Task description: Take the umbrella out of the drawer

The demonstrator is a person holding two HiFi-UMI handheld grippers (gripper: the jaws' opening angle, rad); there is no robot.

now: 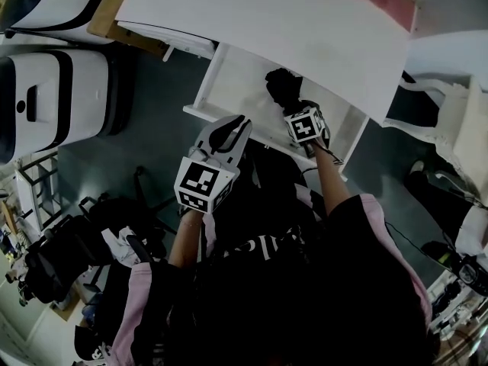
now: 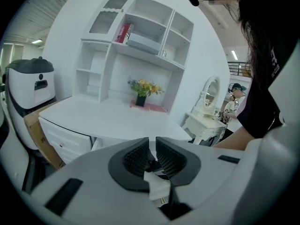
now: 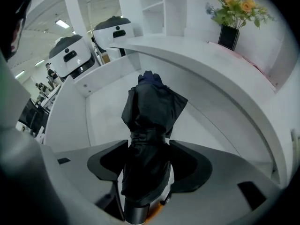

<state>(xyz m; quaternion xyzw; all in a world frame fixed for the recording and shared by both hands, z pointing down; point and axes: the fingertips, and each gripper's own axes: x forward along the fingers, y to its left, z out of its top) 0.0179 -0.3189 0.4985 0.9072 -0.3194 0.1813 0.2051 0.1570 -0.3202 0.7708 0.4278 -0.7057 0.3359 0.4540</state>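
Left gripper [image 2: 152, 143] at near left, angled slightly downward, jaws together, empty. Right gripper [image 3: 148, 144] farther right, forearm extended, pointing steeply down, jaws spread astride the black folded fabric umbrella [image 3: 152, 104].

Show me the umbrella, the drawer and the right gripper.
umbrella [image 3: 151, 111]: right gripper view, on its folded black fabric.
drawer [image 1: 238, 82]: head view, on its bare white floor.
right gripper [image 3: 148, 146]: right gripper view, midway between its jaws, where the umbrella stands.
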